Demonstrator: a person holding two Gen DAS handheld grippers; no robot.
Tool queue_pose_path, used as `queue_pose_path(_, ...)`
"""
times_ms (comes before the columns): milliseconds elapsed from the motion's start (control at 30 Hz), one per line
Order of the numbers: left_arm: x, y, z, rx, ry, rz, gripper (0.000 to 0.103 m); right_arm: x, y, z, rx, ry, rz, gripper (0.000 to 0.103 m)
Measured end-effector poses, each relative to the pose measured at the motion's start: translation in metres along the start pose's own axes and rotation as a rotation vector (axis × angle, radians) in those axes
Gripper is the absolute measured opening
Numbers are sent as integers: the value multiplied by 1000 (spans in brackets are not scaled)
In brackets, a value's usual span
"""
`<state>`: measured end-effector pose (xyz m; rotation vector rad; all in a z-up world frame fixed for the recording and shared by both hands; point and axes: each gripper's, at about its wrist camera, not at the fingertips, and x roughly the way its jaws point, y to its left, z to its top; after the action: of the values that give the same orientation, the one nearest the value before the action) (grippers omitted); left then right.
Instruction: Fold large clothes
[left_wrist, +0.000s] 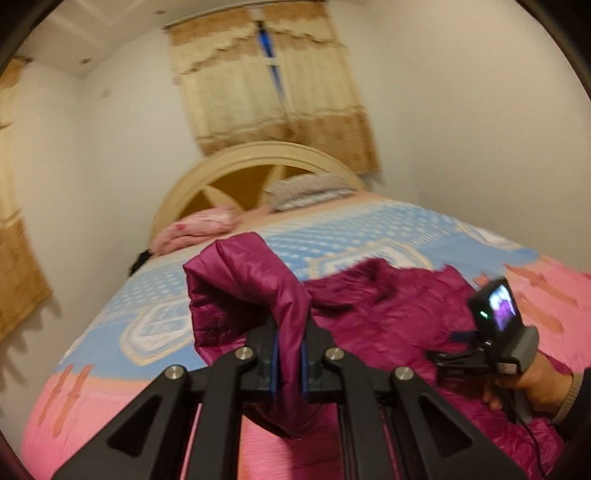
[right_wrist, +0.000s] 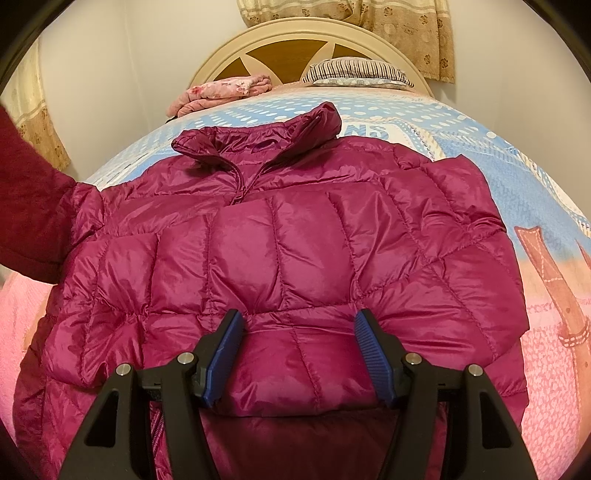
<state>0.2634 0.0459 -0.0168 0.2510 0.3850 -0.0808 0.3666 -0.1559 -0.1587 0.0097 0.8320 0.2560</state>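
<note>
Cream walls and tan patterned curtains close in a bed with an arched cream headboard, covered by a blue dotted and pink blanket. On it, ahead of both tongs, lies a magenta quilted down jacket, front up, collar toward the headboard. Beyond the collar sit a folded pink floral cloth and a striped pillow. Left tongs are pressed together on a fold of the jacket's sleeve, which stands raised above the bedding and drapes down between the blue pads. Right tongs are spread, pads resting on either side of a puffed panel near the jacket's hem without squeezing it. Seen from the left tongs, a hand off to the right holds the other tool. A dark red sleeve shows far left of the right tongs
</note>
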Motion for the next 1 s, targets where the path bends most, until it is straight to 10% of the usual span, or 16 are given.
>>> queue_pose_path(600,43,-72,-24,97,130,-242,23,-1,-5,1,37,-8,29,65)
queue_pose_path(667,40,-71,-24,92,117,-257,42,-1,-5,1,36,-8,27,65)
queue_pose_path(733,31,-69,-22,85,68,-239,84,-1,-5,1,36,-7,27,65)
queue_pose_path(1000,53,-46,-22,61,83,-90,97,0,-5,0,36,-8,26,65)
